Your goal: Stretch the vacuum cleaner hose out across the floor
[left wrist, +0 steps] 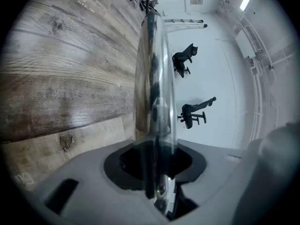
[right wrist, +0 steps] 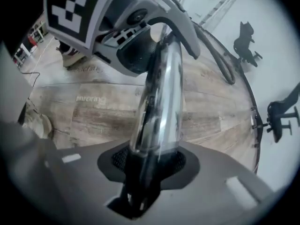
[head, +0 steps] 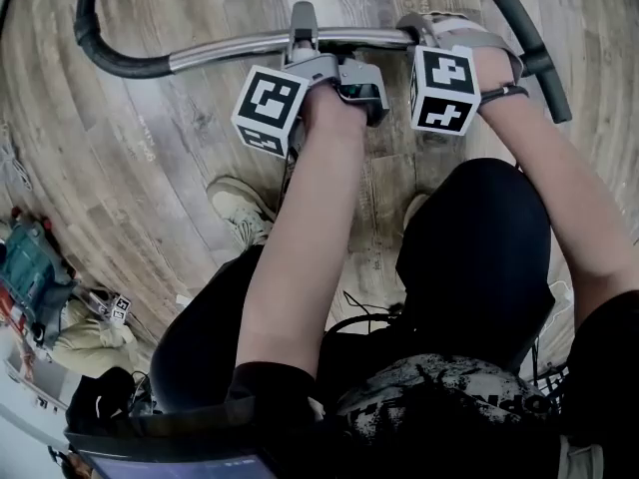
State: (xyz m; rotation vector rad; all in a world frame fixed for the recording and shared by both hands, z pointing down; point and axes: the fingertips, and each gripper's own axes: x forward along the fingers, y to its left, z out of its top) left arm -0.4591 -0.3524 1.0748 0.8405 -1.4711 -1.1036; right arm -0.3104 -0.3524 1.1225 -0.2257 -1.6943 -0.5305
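Note:
The vacuum cleaner's chrome tube [head: 230,50] lies level above the wooden floor in the head view. A black hose [head: 100,48] curves up and away from its left end, and a black handle [head: 534,53] angles off its right end. My left gripper [head: 303,30] is shut on the tube near its middle. My right gripper [head: 419,33] is shut on it closer to the handle. In the left gripper view the tube [left wrist: 154,78] runs straight out from between the jaws [left wrist: 157,168]. The right gripper view shows the tube [right wrist: 161,93] between its jaws [right wrist: 145,172], with the left gripper [right wrist: 140,27] and the hose [right wrist: 220,55] beyond.
The person's shoe [head: 240,208] stands on the planks just below the tube. A green case [head: 30,267] and loose gear lie at the lower left. Two black office chairs [left wrist: 183,60] [left wrist: 194,112] and a ladder [left wrist: 185,22] stand farther off on the pale floor.

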